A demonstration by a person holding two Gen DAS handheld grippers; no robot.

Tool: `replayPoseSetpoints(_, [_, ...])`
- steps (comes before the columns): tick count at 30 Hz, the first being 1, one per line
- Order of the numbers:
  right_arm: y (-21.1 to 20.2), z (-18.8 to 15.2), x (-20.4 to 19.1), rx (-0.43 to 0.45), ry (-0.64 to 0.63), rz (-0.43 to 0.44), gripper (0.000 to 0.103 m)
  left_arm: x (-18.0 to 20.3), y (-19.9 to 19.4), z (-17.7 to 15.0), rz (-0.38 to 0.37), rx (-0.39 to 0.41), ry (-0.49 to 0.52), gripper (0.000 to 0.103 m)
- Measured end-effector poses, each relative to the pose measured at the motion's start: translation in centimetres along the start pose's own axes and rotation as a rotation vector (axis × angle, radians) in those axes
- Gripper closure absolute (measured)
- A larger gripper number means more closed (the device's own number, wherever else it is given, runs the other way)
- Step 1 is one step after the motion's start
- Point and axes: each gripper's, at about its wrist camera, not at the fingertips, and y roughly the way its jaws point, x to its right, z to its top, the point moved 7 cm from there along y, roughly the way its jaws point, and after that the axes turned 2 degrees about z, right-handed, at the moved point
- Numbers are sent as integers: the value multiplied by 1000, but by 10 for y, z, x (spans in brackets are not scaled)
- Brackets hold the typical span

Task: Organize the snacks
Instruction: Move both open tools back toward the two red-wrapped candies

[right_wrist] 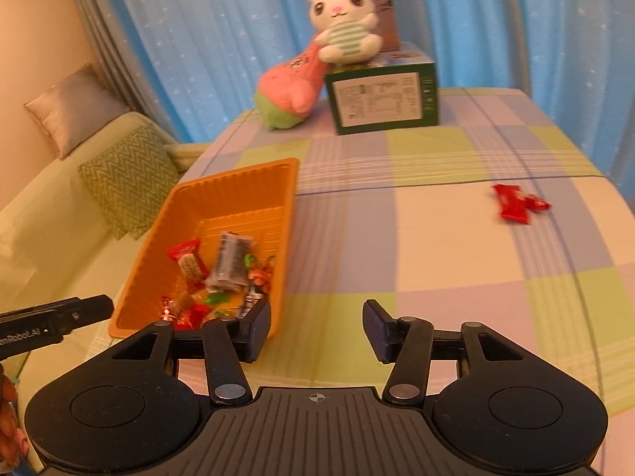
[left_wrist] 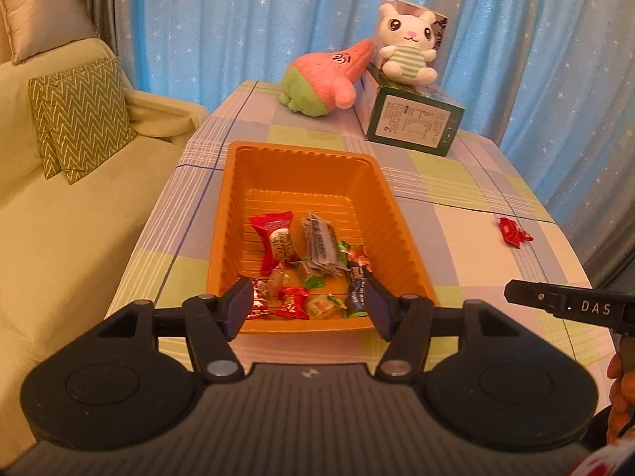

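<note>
A: How are the tools set, left to right?

B: The left gripper [left_wrist: 305,303] is held released over the near end of the orange tray [left_wrist: 305,166], nothing gripped. The right gripper [right_wrist: 315,329] is released too, above bare tablecloth [right_wrist: 436,238].

A: Where are the snacks located?

B: Wrapped candies [left_wrist: 301,261] are piled in the tray. One red candy [right_wrist: 518,204] is seen at two o'clock from the right gripper, well apart.
</note>
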Motion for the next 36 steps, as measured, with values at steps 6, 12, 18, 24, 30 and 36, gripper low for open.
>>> replayPoseSetpoints(6, [-26,-1,19,32,25,-31,44,23,-10,0,-16,6,32,36])
replayPoseSetpoints(12, [-49,-1,42,65,55,-61,38,47,-14,2,-37,17,65,28])
replayPoseSetpoints(18, [-66,2,66,93,87,-93,37,71,-13,2,-62,16,95,24])
replayPoseSetpoints(24, [-76,3,91,105,122,-120,36,95,-9,2,-83,12,127,22])
replayPoseSetpoints(30, [-84,4,115,115,150,-146,36,117,-1,3,-102,6,147,21])
replayPoseSetpoints(36, [-89,5,138,126,176,-176,36,137,8,5,-126,0,168,21])
